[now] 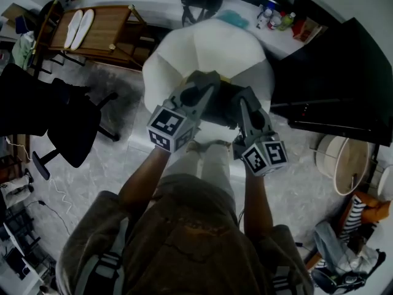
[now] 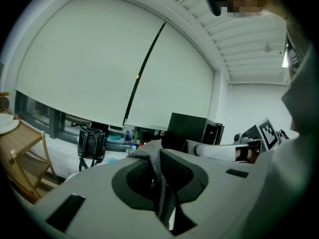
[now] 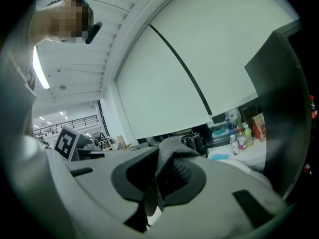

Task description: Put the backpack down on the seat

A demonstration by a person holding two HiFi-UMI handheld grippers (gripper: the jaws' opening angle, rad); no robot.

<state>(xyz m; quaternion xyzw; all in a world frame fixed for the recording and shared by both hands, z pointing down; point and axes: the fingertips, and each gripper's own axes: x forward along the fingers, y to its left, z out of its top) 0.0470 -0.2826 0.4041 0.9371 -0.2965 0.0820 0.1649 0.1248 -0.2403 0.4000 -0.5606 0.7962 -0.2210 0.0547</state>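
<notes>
Grey floor, with a wooden table (image 1: pixel 98 29) at the upper left of the head view and a black office chair (image 1: pixel 73 125) below it. The white rounded seat (image 1: pixel 209 48) lies directly beneath my grippers. The dark backpack (image 1: pixel 218 106) hangs between them over the seat's near edge; whether it touches the seat cannot be determined.

The head view does not show how my jaws stand. In the left gripper view, my left gripper (image 2: pixel 160 176) is clamped tight on a fold of grey strap (image 2: pixel 152 156). In the right gripper view, my right gripper (image 3: pixel 158 176) is clamped likewise on a second grey fold (image 3: pixel 172 148). Only these two views show the pale roller blind (image 2: pixel 99 59). Bottles (image 3: pixel 239 138) stand below it.
</notes>
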